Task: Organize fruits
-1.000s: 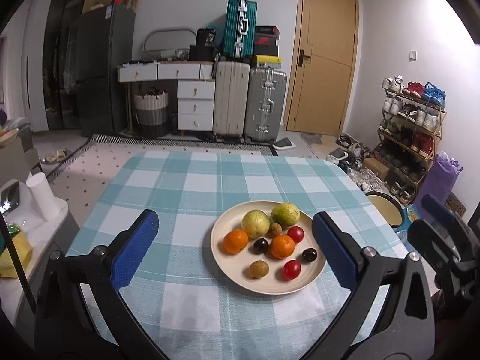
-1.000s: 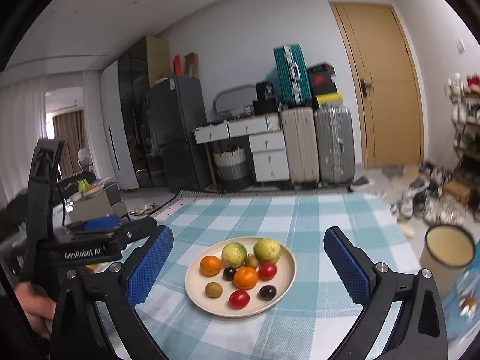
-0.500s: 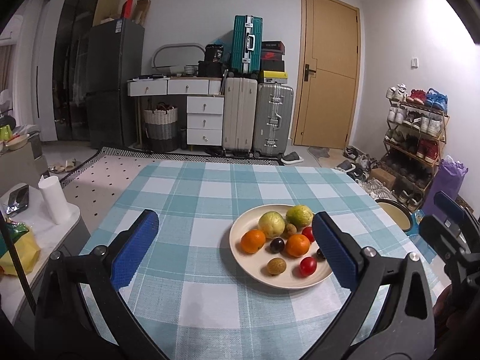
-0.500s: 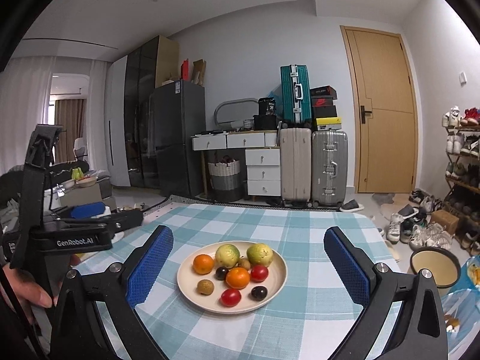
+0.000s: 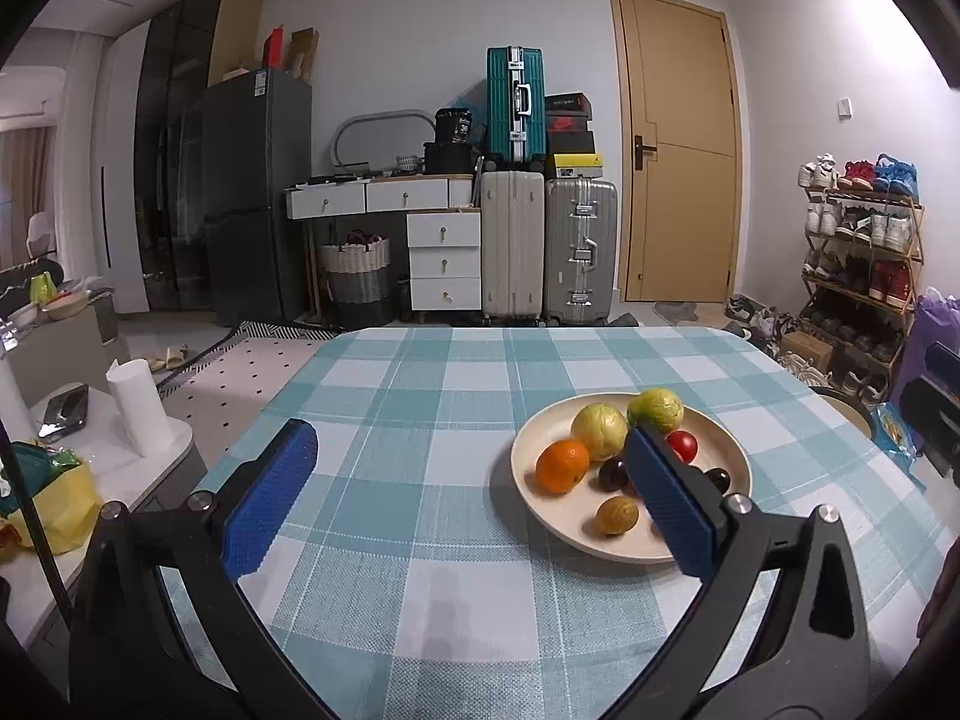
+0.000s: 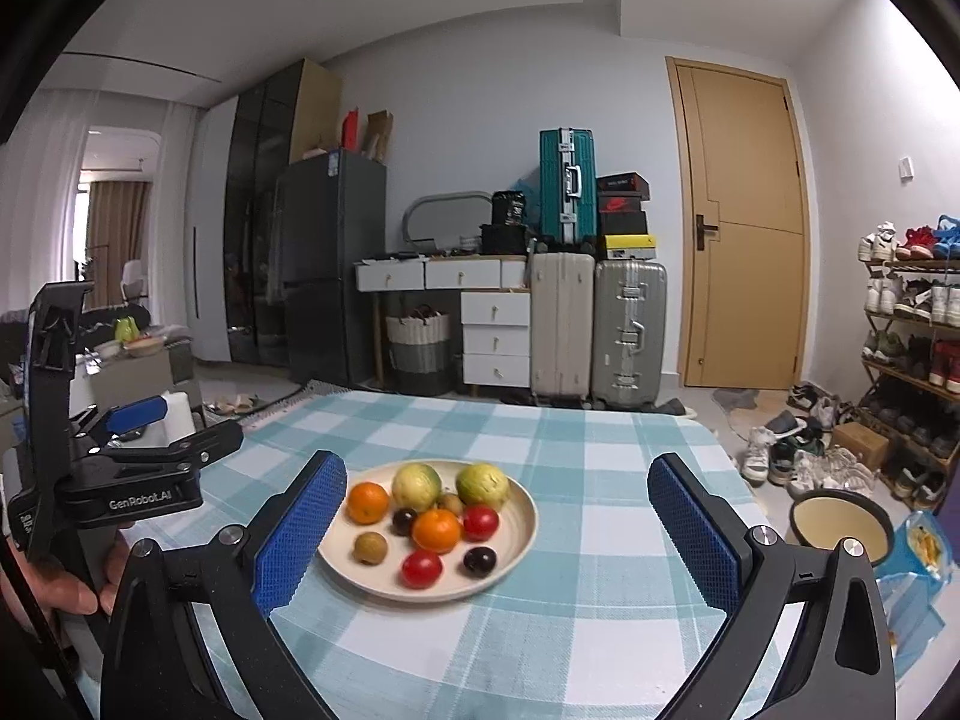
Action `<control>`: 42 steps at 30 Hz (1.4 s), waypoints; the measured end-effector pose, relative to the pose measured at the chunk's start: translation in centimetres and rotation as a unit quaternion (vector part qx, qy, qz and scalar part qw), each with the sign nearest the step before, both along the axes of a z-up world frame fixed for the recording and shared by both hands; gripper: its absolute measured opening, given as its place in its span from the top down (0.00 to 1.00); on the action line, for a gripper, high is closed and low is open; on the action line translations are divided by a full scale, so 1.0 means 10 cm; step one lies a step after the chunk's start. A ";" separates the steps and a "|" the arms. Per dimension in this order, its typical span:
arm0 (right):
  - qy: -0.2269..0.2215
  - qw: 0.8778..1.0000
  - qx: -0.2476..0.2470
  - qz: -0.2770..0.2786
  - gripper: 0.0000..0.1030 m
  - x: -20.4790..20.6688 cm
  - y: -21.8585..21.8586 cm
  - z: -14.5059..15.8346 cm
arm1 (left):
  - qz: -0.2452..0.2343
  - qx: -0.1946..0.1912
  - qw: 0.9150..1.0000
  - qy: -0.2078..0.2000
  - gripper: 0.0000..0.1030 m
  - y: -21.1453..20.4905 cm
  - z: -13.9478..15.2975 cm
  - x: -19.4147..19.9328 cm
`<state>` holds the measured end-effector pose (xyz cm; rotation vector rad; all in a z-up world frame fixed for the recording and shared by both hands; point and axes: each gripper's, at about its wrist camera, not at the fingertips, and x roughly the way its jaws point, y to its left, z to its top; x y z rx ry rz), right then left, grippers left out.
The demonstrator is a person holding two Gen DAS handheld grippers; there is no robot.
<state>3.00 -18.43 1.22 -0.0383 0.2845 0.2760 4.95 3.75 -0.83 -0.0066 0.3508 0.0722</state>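
A cream plate (image 6: pixel 516 531) (image 5: pixel 540 468) on the checked tablecloth holds two oranges (image 6: pixel 437 530) (image 5: pixel 562 465), two green-yellow fruits (image 6: pixel 482 483) (image 5: pixel 599 423), red tomatoes (image 6: pixel 421 567), dark plums (image 6: pixel 480 560) and small brown fruits (image 6: pixel 368 547) (image 5: pixel 616 515). My left gripper (image 5: pixel 474 498) is open and empty, above the table left of the plate; its right finger hides part of the plate. My right gripper (image 6: pixel 498 531) is open and empty, with the plate between its fingers and beyond them. The left gripper also shows in the right wrist view (image 6: pixel 138 450).
The table (image 5: pixel 420 396) has its far edge ahead. A side table with a paper roll (image 5: pixel 137 405) stands left. A round bin (image 6: pixel 840 525) and a shoe rack (image 5: pixel 858 264) are to the right. Suitcases (image 5: pixel 546 252) and a door stand behind.
Both views have tilted up and shifted left. The plate now sits further right in the left wrist view, behind the right finger. Both grippers stayed open.
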 end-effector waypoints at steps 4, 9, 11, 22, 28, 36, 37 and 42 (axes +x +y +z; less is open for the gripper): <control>0.000 1.000 -0.001 0.000 0.00 0.03 -0.03 -0.10 | -0.009 -0.003 1.000 0.005 0.01 0.00 -0.13 0.04; 0.018 1.000 -0.001 -0.005 0.00 0.12 -0.06 -0.25 | -0.021 -0.021 1.000 0.006 0.01 0.04 -0.23 0.06; 0.023 1.000 0.000 -0.007 0.00 0.14 -0.08 -0.29 | -0.023 -0.019 1.000 0.006 0.01 0.03 -0.29 0.08; 0.038 0.999 -0.012 -0.007 0.00 0.20 -0.07 -0.41 | -0.040 -0.004 0.999 -0.009 0.01 -0.04 -0.28 0.01; 0.038 0.999 -0.012 -0.005 0.00 0.20 -0.07 -0.42 | -0.038 -0.007 0.999 -0.012 0.01 -0.05 -0.27 0.00; 0.038 0.999 -0.013 -0.004 0.00 0.21 -0.07 -0.43 | -0.038 -0.007 0.999 -0.013 0.01 -0.05 -0.27 0.01; 0.039 0.999 -0.013 -0.004 0.00 0.21 -0.06 -0.42 | -0.038 -0.007 0.999 -0.013 0.01 -0.05 -0.27 0.01; 0.039 0.999 -0.013 -0.004 0.00 0.21 -0.06 -0.43 | -0.037 -0.007 0.999 -0.013 0.01 -0.05 -0.27 0.01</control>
